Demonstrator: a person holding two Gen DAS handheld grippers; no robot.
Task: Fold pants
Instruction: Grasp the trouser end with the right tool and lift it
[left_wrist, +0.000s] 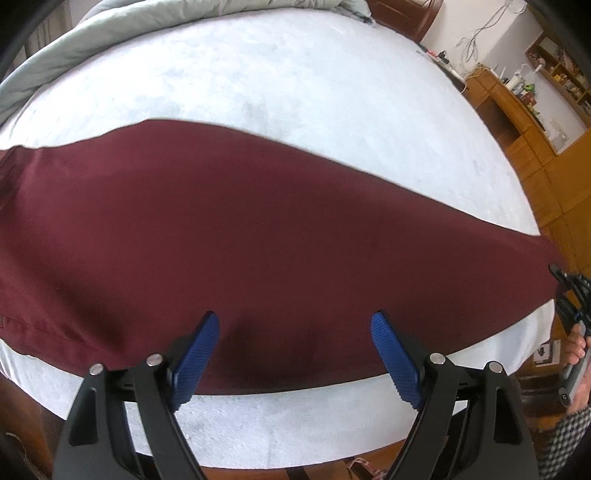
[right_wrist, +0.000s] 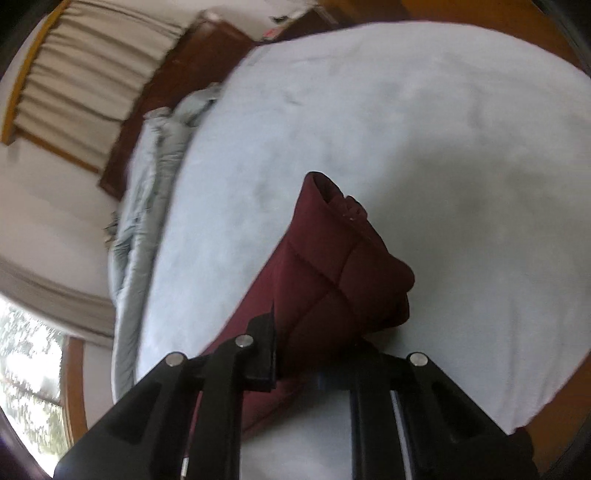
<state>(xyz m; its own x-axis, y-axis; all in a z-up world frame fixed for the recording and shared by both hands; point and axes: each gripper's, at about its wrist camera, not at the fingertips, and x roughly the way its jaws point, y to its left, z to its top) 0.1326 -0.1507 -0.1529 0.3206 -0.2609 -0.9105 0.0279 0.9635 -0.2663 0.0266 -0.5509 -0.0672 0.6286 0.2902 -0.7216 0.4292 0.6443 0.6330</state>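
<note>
Lifting one end of the maroon pants (right_wrist: 325, 273) off the pale bedspread (right_wrist: 443, 147), the right gripper (right_wrist: 314, 373) has its jaws clamped on the bunched cloth, while the left gripper (left_wrist: 291, 354) hangs spread wide over the near edge of the garment, pinching nothing. The pants lie stretched flat across the bed in the left wrist view (a crumpled grey quilt (left_wrist: 55, 66) sits at the far side). The fold looks barely begun: next, by my reckoning, the raised end must be carried over the flat length. The right fingertips are buried in fabric, and which end is raised is hard to tell.
</note>
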